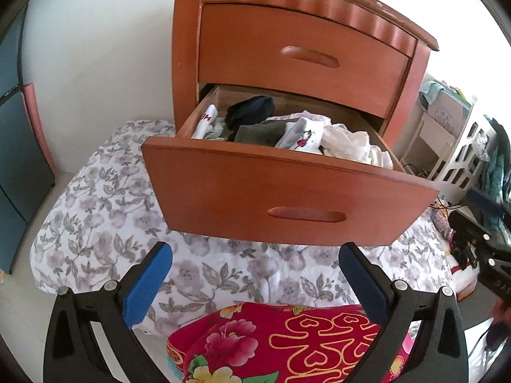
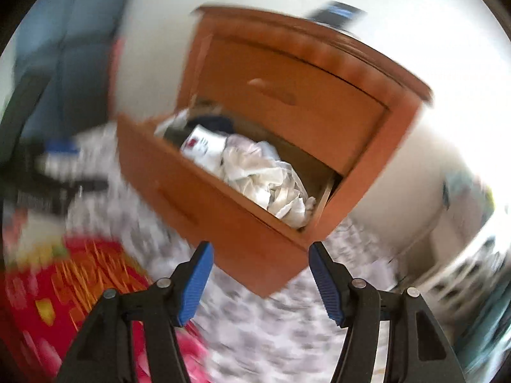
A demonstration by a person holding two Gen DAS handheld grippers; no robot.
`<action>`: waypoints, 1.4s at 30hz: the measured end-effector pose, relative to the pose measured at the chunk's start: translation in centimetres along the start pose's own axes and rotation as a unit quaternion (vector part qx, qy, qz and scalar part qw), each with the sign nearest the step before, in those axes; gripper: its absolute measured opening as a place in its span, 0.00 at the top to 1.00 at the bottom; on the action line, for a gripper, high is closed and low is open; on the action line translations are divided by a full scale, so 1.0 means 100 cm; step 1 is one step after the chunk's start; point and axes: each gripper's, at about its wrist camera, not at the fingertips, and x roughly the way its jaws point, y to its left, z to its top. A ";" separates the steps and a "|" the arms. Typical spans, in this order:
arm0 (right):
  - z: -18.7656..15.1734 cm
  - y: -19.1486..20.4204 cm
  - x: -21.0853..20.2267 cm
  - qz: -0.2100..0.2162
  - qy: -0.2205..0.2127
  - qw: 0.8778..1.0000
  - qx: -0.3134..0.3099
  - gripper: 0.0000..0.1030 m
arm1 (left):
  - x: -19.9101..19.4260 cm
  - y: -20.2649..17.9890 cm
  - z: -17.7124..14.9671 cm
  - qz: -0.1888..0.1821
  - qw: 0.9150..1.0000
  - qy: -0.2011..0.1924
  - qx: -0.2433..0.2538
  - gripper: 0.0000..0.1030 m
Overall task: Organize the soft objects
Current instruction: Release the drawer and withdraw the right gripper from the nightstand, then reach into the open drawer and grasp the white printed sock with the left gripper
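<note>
The orange wooden nightstand [image 1: 287, 57] has its lower drawer [image 1: 287, 191] pulled out over the bed. Inside lie white socks [image 1: 303, 134], a dark garment [image 1: 250, 108] and crumpled white cloth [image 1: 348, 142]. My left gripper [image 1: 255, 249] is open and holds nothing, just below and in front of the drawer front. A red flowered blanket [image 1: 287, 341] lies under it. The right wrist view is blurred by motion and tilted. In it my right gripper [image 2: 260, 245] has its blue pads apart with nothing between them, near the drawer's [image 2: 223, 210] front lower corner. The white cloth [image 2: 271, 178] shows inside.
A grey-flowered white sheet [image 1: 105, 210] covers the bed under the drawer. A blue cabinet [image 1: 16, 159] stands at the left, white shelving and a white lattice basket [image 1: 460, 159] at the right. A dark flat object [image 2: 338, 12] lies on the nightstand top.
</note>
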 end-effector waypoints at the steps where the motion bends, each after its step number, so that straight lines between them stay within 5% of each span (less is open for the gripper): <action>1: -0.004 0.000 0.001 -0.004 -0.005 1.000 0.028 0.36 | 0.001 0.001 0.000 0.005 1.000 0.001 -0.002 0.00; 4: -0.020 0.002 0.010 0.012 -0.009 0.992 0.122 0.35 | 0.008 0.006 -0.001 0.019 1.000 0.006 -0.005 0.00; 9: -0.048 0.018 0.038 -0.001 0.025 0.983 0.182 0.28 | 0.024 0.009 -0.011 0.027 0.999 0.030 -0.003 0.00; 15: -0.054 0.034 0.049 -0.016 0.025 0.986 0.163 0.23 | 0.025 0.009 0.000 0.041 0.999 0.028 0.015 0.00; 18: -0.051 0.030 0.045 -0.045 0.010 0.985 0.169 0.00 | 0.025 0.015 0.017 0.041 0.999 0.033 0.007 0.00; 23: -0.047 0.022 0.048 -0.071 0.011 0.980 0.185 0.00 | 0.020 0.020 0.065 0.049 0.998 0.033 0.008 0.00; 27: -0.046 0.020 0.060 -0.079 0.033 0.978 0.192 0.00 | 0.032 0.005 0.108 0.022 0.997 0.059 0.049 0.00; 35: -0.035 0.036 0.064 -0.080 0.025 0.984 0.158 0.00 | 0.077 -0.040 0.139 -0.016 0.988 0.102 0.114 0.01; 38: -0.036 0.036 0.067 -0.069 0.028 0.985 0.158 0.00 | 0.089 -0.058 0.141 -0.034 0.983 0.124 0.128 0.06; 42: -0.039 0.032 0.068 -0.059 0.029 0.983 0.171 0.00 | 0.108 -0.082 0.140 -0.021 0.975 0.154 0.161 0.27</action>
